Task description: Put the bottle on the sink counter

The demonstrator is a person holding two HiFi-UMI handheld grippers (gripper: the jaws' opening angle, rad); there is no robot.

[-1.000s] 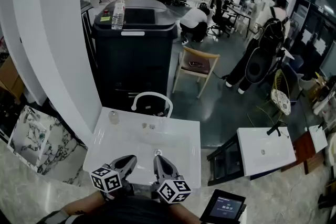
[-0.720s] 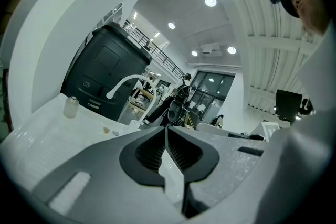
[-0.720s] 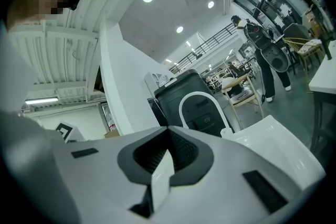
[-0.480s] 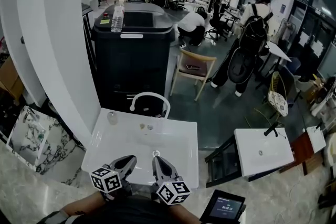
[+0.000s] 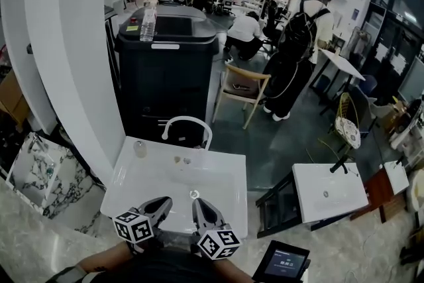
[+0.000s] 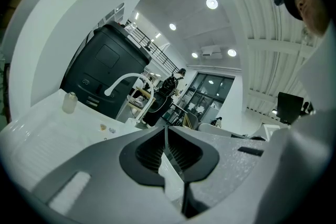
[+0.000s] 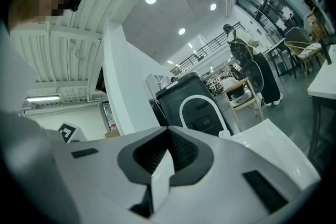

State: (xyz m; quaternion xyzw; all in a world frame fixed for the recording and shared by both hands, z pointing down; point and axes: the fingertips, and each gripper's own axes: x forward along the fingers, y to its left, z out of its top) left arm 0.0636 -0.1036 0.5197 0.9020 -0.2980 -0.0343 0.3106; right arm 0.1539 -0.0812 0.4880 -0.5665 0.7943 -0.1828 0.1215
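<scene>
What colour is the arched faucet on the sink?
White; the arched tubular faucet shows best in the head view.

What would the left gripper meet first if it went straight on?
Likely nothing near: the left gripper, shut, aims over the sink, with the arched faucet left of its line; depth is unclear.

The bottle point(image 5: 148, 22) stands on the cabinet point(image 5: 169, 69) behind the sink point(image 5: 225, 169).
</scene>
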